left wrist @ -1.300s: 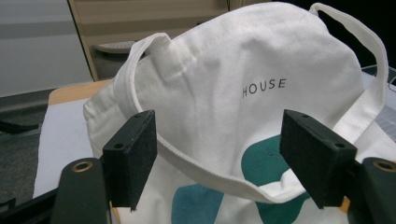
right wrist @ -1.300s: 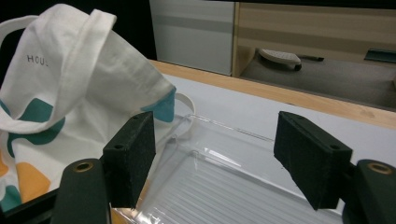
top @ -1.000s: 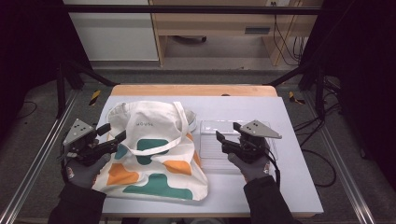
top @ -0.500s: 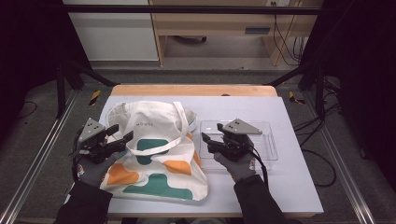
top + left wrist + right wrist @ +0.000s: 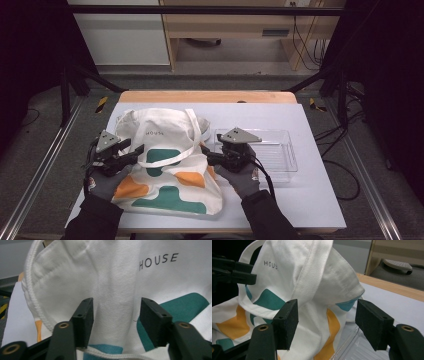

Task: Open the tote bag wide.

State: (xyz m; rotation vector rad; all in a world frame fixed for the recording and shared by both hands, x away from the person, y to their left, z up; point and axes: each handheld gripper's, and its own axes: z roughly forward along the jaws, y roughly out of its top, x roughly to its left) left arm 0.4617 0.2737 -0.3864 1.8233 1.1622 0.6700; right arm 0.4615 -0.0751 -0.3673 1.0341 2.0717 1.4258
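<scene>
White table (image 5: 310,200) with a wooden far edge, dark surroundings, cabinets beyond. On it lies a cream tote bag (image 5: 165,160) printed with teal and orange shapes and the word HOUSE; it sits left of centre, its right edge overlapping a clear plastic tray (image 5: 280,150).

Left gripper (image 5: 134,151) is at the bag's left side, pointing right across the cloth. Its jaws have just been closing; in the left gripper view a raised fold of cloth stands between the pads (image 5: 83,320), but a gap shows on both sides, so nothing is pinched yet. One handle strap (image 5: 31,285) curves along the left of that view.

Right gripper (image 5: 210,159) is at the bag's right edge, pointing left. Jaws stand wide apart, holding nothing; in the right gripper view the bunched upper corner of the bag and the other handle strap (image 5: 312,272) rise between and beyond the pads (image 5: 287,322).

Judgement: step in hand is taking hold of the bag from both sides, likely to lift or open it. Next move calls for the left jaws to finish closing on the fold, and the right to advance slightly onto the cloth before closing, keeping clear of the tray rim.
</scene>
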